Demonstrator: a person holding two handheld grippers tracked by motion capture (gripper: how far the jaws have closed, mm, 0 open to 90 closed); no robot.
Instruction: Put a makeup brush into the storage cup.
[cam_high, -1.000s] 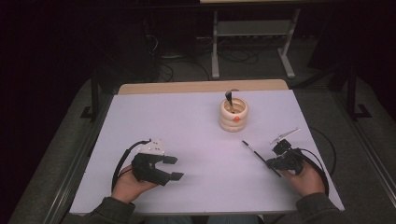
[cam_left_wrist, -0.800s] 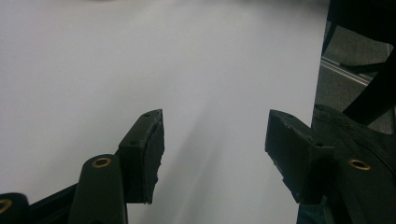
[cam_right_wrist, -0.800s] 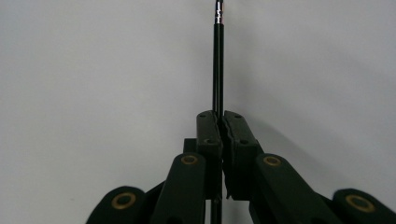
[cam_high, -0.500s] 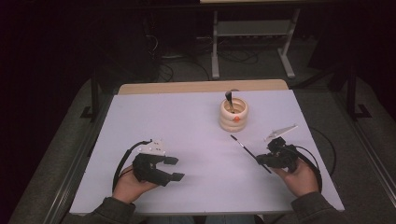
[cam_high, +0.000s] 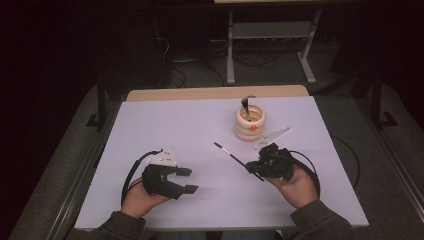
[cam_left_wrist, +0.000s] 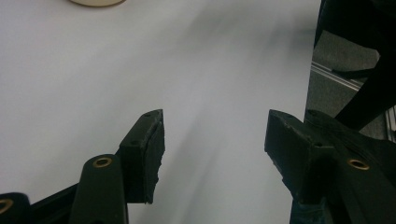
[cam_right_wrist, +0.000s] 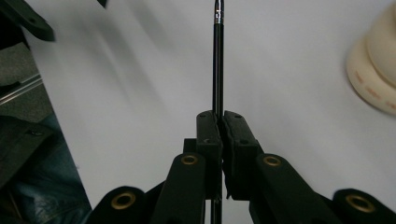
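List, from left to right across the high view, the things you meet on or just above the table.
left gripper → thin black brush held in the right gripper → cream ringed holder.

No legible text on anything.

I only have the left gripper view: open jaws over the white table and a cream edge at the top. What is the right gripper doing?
Observer: The right gripper is shut on a thin black stick, which points straight out past its jaws.
Operator: And that cream edge?
Observer: That's a cream ringed holder, standing toward the table's far side, just beyond the right gripper.
Operator: Anything in it?
Observer: One dark-tipped tool stands in it, leaning a little.
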